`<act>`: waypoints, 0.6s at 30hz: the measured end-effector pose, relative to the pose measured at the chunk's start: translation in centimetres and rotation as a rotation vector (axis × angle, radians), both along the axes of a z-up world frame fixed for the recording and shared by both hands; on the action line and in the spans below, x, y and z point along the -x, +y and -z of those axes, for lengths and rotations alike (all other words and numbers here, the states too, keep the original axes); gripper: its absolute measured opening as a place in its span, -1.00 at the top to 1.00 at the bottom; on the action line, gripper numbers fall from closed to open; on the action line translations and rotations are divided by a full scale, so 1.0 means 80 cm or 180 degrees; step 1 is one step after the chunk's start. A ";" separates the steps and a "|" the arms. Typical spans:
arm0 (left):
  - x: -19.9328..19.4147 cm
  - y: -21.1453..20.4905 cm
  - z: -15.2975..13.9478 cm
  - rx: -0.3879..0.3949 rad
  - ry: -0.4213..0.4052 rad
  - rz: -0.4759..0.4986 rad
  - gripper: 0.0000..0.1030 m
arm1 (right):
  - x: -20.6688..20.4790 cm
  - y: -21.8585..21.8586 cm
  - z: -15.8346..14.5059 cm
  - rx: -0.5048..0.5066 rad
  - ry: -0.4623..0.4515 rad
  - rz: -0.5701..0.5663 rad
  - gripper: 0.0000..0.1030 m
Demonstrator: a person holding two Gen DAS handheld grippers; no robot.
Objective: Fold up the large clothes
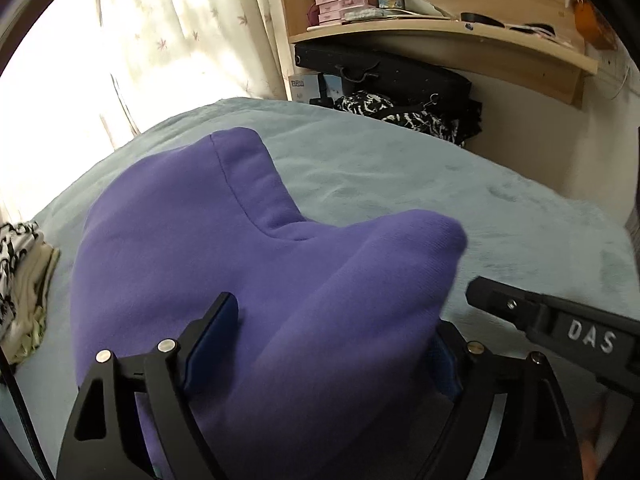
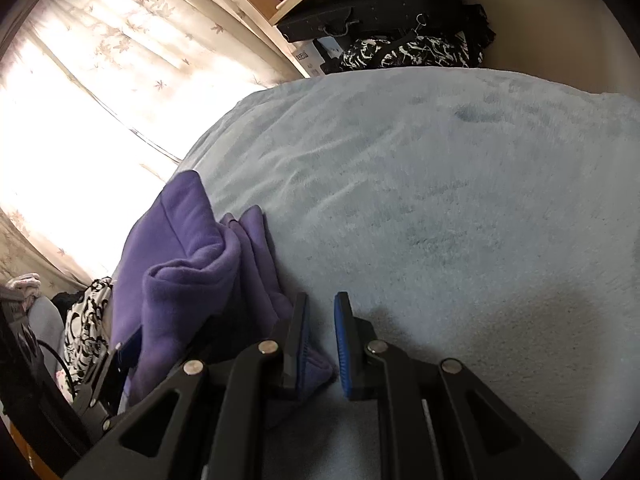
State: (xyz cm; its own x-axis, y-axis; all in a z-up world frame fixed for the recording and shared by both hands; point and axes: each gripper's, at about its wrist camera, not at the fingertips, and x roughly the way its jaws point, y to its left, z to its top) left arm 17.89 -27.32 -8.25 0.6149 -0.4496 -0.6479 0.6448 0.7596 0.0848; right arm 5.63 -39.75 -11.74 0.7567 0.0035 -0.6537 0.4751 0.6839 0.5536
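A purple hooded sweatshirt (image 1: 192,248) lies bunched on the pale blue bed blanket (image 1: 400,184). My left gripper (image 1: 334,316) is open wide, and a thick fold of the purple fabric bulges between its fingers (image 1: 224,320) without being pinched. The right finger is half hidden by cloth. In the right wrist view the right gripper (image 2: 320,300) has its jaws nearly together, with a corner of the sweatshirt (image 2: 316,364) caught low between its blue pads (image 2: 344,344). The right gripper (image 1: 480,294) shows at the sweatshirt's right edge in the left wrist view.
A pile of black-and-white patterned clothes (image 1: 20,280) sits at the bed's left edge. Beyond the bed are a black case (image 1: 380,72), a patterned garment (image 1: 400,114) and a wooden shelf (image 1: 440,28). A bright curtained window (image 1: 160,40) is at the left. Bare blanket (image 2: 440,200) stretches right.
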 end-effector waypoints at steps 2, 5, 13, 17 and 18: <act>0.000 0.009 -0.009 0.0055 0.0115 0.0022 -0.64 | 0.002 0.001 -0.006 0.0038 -0.0016 -0.0002 0.76; 0.006 0.027 -0.023 0.0163 0.0297 0.0060 -0.64 | 0.005 0.003 -0.016 0.0078 -0.0056 -0.0030 0.76; 0.013 0.103 -0.086 0.0572 0.0553 -0.0114 -0.64 | 0.011 0.011 -0.063 0.0276 -0.0155 -0.0387 0.49; -0.005 0.141 -0.102 0.0611 0.0588 -0.0392 -0.64 | 0.000 0.018 -0.096 0.0385 -0.0246 -0.0704 0.36; -0.012 0.150 -0.103 0.0616 0.0606 -0.0481 -0.64 | -0.005 0.020 -0.102 0.0392 -0.0253 -0.0787 0.36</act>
